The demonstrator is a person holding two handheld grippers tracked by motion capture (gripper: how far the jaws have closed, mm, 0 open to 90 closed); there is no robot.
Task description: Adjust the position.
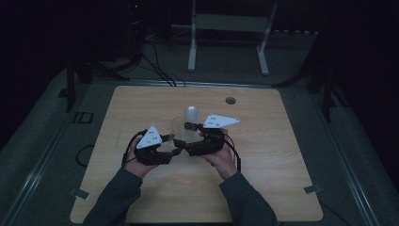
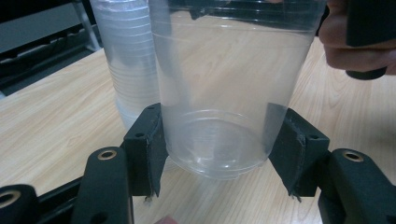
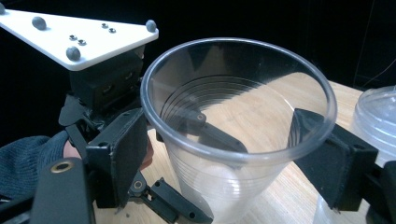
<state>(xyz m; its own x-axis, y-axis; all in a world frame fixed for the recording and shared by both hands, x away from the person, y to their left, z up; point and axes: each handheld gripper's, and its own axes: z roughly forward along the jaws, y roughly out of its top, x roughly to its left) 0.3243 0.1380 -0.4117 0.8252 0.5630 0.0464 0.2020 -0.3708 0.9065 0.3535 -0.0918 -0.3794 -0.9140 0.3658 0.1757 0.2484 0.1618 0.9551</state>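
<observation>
A clear plastic cup (image 2: 224, 93) is pinched near its base by the left gripper (image 2: 219, 149), held above the middle of the table (image 1: 141, 197). The right gripper (image 3: 224, 154) is held with its jaws spread about the cup's rim (pads apparently not pressing), and a stack of cups (image 2: 128, 60) is seen just behind.

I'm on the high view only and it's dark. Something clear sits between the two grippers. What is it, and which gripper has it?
Observer: It's a clear plastic cup. The left gripper is shut on it near the base, one pad on each side.
Operator: And the other one?
Observer: The right gripper has its pads on either side of the cup's rim. The rim looks round and unsqueezed, and I can't tell whether the pads touch it.
Operator: What's that pale shape just beyond?
Observer: A stack of clear plastic cups, nested, standing on the wooden table behind the held cup.
</observation>
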